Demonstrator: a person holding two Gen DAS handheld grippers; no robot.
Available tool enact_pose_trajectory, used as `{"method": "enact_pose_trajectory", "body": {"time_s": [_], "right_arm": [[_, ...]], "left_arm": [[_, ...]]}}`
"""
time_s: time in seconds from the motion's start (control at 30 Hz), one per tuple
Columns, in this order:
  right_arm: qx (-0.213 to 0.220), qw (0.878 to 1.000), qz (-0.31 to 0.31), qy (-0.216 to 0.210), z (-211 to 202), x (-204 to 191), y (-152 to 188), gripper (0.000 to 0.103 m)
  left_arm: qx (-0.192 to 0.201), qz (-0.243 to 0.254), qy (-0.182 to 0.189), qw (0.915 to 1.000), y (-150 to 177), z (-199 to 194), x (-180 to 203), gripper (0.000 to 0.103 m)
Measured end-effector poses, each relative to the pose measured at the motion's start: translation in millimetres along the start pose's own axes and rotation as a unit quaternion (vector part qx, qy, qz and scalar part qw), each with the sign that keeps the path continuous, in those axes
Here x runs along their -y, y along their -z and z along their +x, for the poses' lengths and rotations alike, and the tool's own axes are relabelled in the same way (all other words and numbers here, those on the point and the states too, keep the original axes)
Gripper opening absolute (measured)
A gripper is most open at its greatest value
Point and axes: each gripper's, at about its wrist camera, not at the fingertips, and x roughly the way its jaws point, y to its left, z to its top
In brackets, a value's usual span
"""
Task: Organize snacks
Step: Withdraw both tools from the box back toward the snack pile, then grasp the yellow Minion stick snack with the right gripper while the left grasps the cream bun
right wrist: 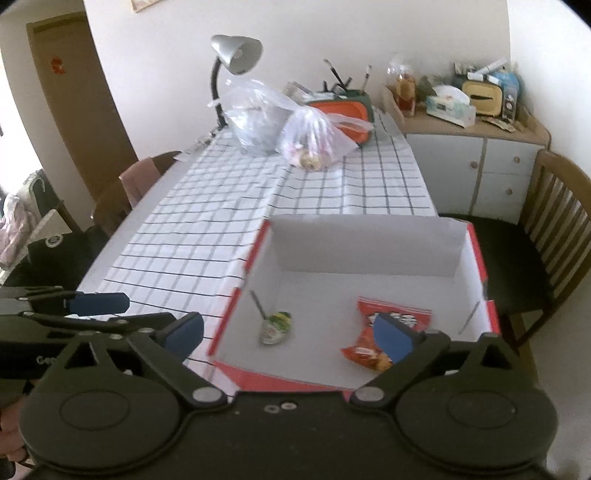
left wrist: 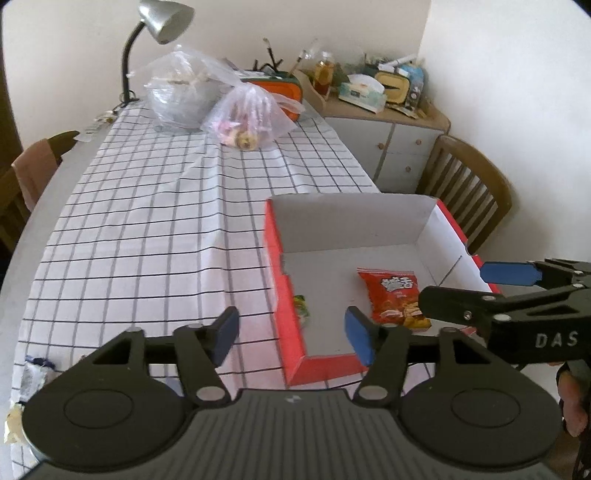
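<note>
A red box with a white inside (left wrist: 351, 221) (right wrist: 365, 240) stands open on the checked tablecloth. In it lie a red snack bag (left wrist: 397, 297) (right wrist: 380, 332) and a small green snack packet (left wrist: 301, 308) (right wrist: 275, 326). My left gripper (left wrist: 291, 334) is open and empty, astride the box's near left corner. My right gripper (right wrist: 291, 336) is open and empty above the box's near edge. It also shows at the right of the left wrist view (left wrist: 476, 288).
At the table's far end stand a desk lamp (left wrist: 155, 33), two plastic bags (left wrist: 221, 107) with food and an orange container (left wrist: 284, 88). A cluttered cabinet (left wrist: 388, 129) and a wooden chair (left wrist: 469, 184) are to the right. Another chair (right wrist: 122, 192) stands left.
</note>
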Motion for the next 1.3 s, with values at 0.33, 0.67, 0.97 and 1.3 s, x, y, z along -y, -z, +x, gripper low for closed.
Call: {"method": "enact_pose_trajectory", "body": {"time_s": [0.33,0.67,0.97,1.3], "right_arm": [[0.006,1.0,-0.014,-0.026,-1.1,-62.6,22.2,0.102],[-0.03,0.999,-0.016,-0.04,14.8,-117.4,47.8,0.102],[-0.071,0.996,-0.035,-0.047,37.8,-164.7,74.1,0.1],[-0.157,0.984,-0.066,-0.051,83.1,-201.3,112.6,0.097]], "left_arm": [[0.001,-0.032,-0.013,0.9994,26.6,-32.8,-63.7,0.07],[-0.02,-0.055,-0.044,0.9973,61.2,-58.6,-134.4,0.07],[-0.04,-0.085,-0.086,0.9919,86.2,-69.5,-209.1,0.07],[-0.096,-0.111,-0.091,0.985,109.4,-48.7,-276.7,0.07]]}}
